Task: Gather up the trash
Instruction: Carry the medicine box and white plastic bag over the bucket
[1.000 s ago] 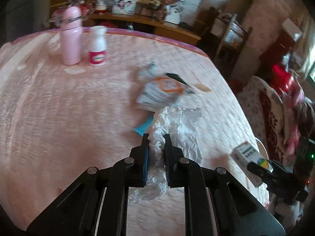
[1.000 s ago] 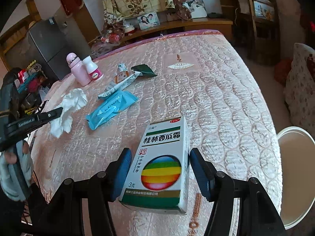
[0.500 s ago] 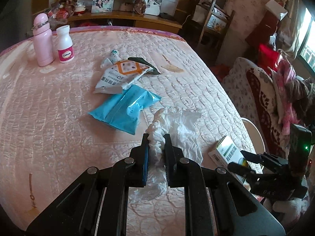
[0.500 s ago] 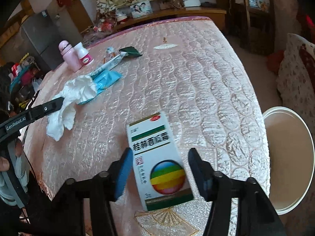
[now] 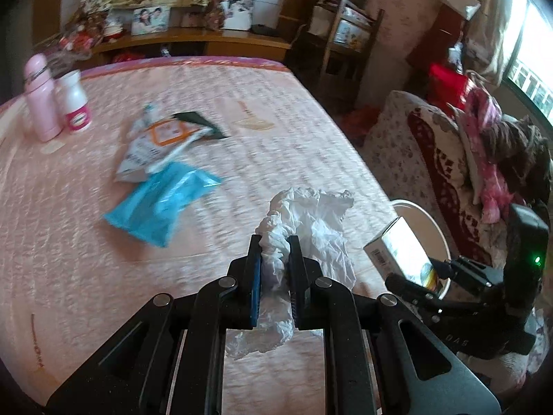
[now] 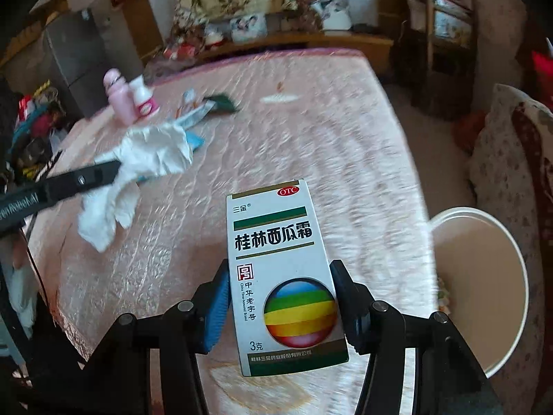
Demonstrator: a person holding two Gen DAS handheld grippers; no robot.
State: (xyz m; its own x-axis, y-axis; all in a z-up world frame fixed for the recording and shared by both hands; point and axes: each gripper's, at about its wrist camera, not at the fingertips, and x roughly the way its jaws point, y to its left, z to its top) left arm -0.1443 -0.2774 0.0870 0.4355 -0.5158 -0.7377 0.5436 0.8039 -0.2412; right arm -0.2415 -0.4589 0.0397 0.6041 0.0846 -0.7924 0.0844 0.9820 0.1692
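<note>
Across the pink quilted bed [image 5: 86,259] that filled both views, you had litter left at the far left: a blue packet [image 5: 162,204] and, just beyond it, a white and orange pouch [image 5: 155,145], with a pink bottle [image 5: 39,97] and a white bottle [image 5: 76,103] standing together farther off. Off the bed's right edge sat your cream bin [image 6: 484,276]. Your right gripper [image 6: 280,297] was closing its jaws on the medicine box [image 6: 280,276], both pads against its sides, near that bin. Your left gripper [image 5: 274,259] was clamped narrow on the crumpled white tissue [image 5: 307,221], lifted above the bed.
</note>
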